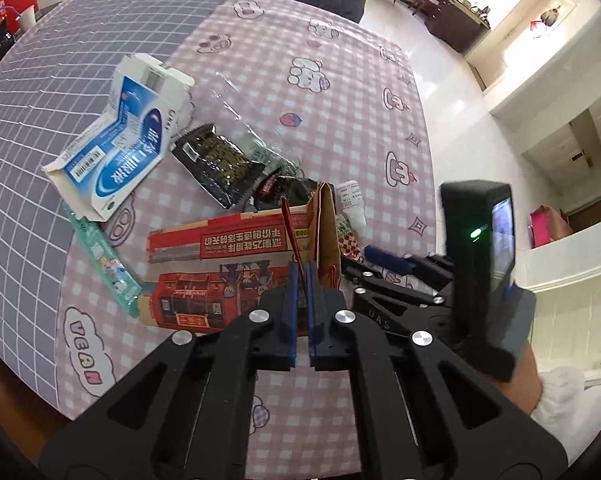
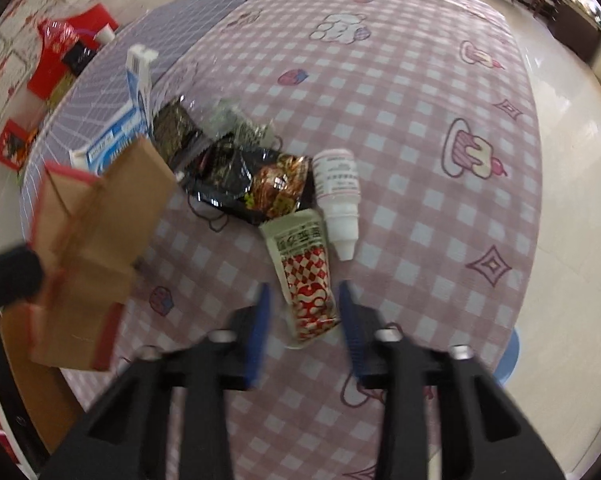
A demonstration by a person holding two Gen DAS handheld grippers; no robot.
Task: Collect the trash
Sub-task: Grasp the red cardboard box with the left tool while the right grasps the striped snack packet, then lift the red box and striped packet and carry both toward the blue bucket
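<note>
My left gripper [image 1: 303,270] is shut on the rim of a brown and red paper bag [image 1: 220,272] that rests on the pink checked table [image 1: 340,92]. The bag also shows at the left of the right wrist view [image 2: 96,240]. My right gripper [image 2: 304,300] is open, its fingers on either side of a red and white checked packet [image 2: 306,276]. A small white bottle [image 2: 338,196] lies just beyond, next to black snack wrappers [image 2: 252,184]. A blue and white carton [image 1: 120,140] and a green wrapper [image 1: 104,260] lie at the left.
A grey checked cloth [image 1: 60,60] covers the table's left part. Clear plastic film [image 1: 236,96] lies behind the wrappers. The table edge and white floor [image 1: 480,140] run along the right. Red bags [image 2: 64,52] sit on the floor at the far left.
</note>
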